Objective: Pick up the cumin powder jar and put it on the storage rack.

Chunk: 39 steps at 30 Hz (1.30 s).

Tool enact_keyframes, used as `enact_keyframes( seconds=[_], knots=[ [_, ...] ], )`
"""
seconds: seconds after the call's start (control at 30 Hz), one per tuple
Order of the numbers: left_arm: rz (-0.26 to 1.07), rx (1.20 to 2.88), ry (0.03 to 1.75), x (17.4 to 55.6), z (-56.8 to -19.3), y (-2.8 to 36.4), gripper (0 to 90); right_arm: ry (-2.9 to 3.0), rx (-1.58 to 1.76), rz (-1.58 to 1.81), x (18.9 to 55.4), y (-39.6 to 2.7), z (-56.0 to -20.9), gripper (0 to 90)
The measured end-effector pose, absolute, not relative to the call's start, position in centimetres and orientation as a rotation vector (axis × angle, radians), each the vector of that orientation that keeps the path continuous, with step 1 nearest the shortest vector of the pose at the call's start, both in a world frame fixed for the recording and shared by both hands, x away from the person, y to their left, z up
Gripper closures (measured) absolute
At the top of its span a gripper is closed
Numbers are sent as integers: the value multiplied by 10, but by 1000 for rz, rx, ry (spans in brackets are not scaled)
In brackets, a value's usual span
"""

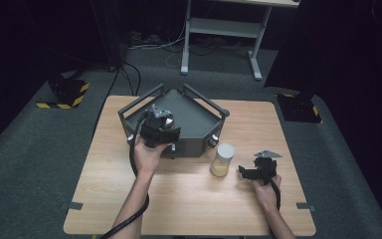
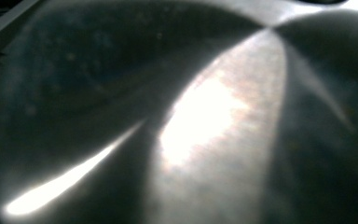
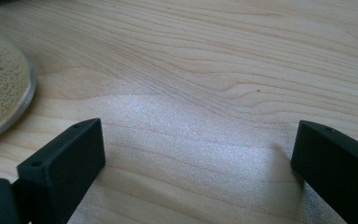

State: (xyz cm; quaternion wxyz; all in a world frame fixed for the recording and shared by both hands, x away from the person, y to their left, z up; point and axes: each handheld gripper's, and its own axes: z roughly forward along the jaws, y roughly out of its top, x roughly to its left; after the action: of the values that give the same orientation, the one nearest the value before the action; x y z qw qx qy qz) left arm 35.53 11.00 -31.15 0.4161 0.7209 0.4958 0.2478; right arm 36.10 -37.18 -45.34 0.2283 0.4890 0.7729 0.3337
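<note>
Meanwhile, the left gripper point(image 1: 165, 130), jaws closed with any load hidden, hangs over the grey tray point(image 1: 199, 117); beside that tray stands a grain jar point(image 1: 222, 160), the right gripper point(image 1: 244, 173) wide open and empty nearby.

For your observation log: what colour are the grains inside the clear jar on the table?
Pale yellow-beige, seen best in the right gripper view, in the jar.
</note>
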Motion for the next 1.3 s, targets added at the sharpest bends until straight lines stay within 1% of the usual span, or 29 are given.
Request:
enact_keyframes(
  seconds=[0.03,0.1,0.2,0.4,0.57,0.73,1.17,1.3],
  knots=[
    [646,1702,1280,356,-324,102,316,2129,1343,919,361,-372,-454,20],
    [622,1867,1266,371,-305,110,316,2129,1344,919,361,-372,-454,20],
    [636,1854,1306,383,-305,104,316,2129,1345,919,361,-372,-453,20],
    [684,1867,1319,398,-307,90,316,2128,1347,920,361,-372,-454,20],
    [673,1848,1348,408,-312,86,316,2128,1345,919,361,-372,-454,20],
    [685,1877,1339,412,-315,82,316,2128,1346,919,361,-372,-454,20],
    [682,1864,1351,415,-321,89,316,2128,1343,917,361,-372,-454,20],
    [681,1887,1348,417,-323,87,316,2127,1343,916,361,-371,-454,20]
  ],
)
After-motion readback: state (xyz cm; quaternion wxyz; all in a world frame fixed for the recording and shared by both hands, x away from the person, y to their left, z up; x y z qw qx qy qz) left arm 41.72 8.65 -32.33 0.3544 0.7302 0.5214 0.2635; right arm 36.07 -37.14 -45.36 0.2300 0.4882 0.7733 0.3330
